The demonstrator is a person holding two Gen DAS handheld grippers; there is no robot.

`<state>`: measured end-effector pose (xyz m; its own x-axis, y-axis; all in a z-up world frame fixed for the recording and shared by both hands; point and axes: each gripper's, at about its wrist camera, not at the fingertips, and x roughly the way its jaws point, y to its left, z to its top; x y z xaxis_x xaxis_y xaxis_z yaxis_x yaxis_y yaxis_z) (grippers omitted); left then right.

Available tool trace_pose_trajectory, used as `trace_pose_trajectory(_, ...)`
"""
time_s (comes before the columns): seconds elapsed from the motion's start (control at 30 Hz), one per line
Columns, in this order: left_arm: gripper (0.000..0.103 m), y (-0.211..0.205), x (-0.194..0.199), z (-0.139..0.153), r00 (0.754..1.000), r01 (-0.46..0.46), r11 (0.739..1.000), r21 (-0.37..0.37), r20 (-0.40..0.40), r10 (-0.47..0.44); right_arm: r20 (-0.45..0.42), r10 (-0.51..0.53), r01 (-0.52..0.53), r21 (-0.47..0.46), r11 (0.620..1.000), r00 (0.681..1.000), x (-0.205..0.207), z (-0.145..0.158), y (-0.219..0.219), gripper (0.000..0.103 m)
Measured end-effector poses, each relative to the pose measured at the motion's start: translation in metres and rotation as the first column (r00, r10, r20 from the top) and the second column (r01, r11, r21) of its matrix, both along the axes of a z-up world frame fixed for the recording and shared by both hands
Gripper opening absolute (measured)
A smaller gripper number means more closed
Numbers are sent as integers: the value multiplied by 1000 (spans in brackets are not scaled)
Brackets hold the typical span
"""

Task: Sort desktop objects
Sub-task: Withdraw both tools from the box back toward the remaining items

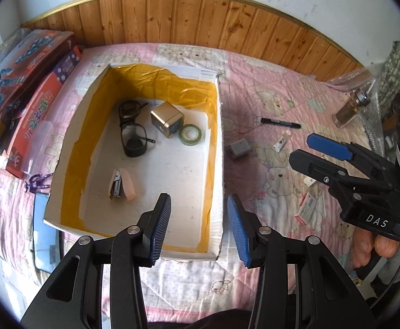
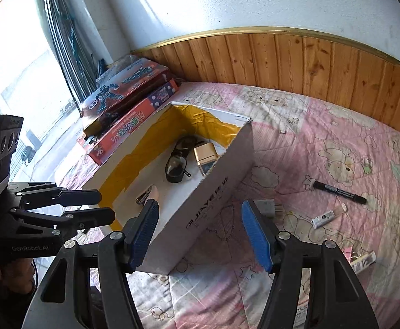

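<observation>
The left tool (image 1: 198, 226) hangs open and empty over the near edge of the box (image 1: 219, 164). The right tool (image 2: 200, 231) is also open, with nothing between its pads, above the box's near corner and the pink quilt (image 2: 323, 142). Inside the box lie glasses (image 1: 131, 131), a gold cube (image 1: 167, 118), a tape roll (image 1: 190, 134) and a stapler (image 1: 120, 183). Still out on the quilt, right of the box: a marker (image 2: 339, 192), a small tube (image 2: 327, 215) and a grey plug (image 1: 237, 149).

My view takes in a pink bear-print quilt (image 1: 254, 87) against wooden wall panelling (image 1: 189, 19). Two stacked toy boxes (image 1: 27, 82) sit at its edge.
</observation>
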<state>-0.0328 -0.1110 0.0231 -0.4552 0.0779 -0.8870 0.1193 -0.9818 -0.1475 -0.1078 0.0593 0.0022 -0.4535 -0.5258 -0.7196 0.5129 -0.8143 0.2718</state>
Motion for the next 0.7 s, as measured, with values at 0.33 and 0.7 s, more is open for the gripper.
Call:
trace_pose_trajectory(0.33, 46, 53, -31, -6, 984, 174, 985, -2, 28, -174, 82, -200, 202, -20, 979, 976, 14, -36, 72, 64)
trace_pose_trajectory(0.7, 46, 123, -76, -34, 933, 349, 937, 12, 91, -349, 203, -414, 417, 30, 908, 887, 23, -80, 150, 64)
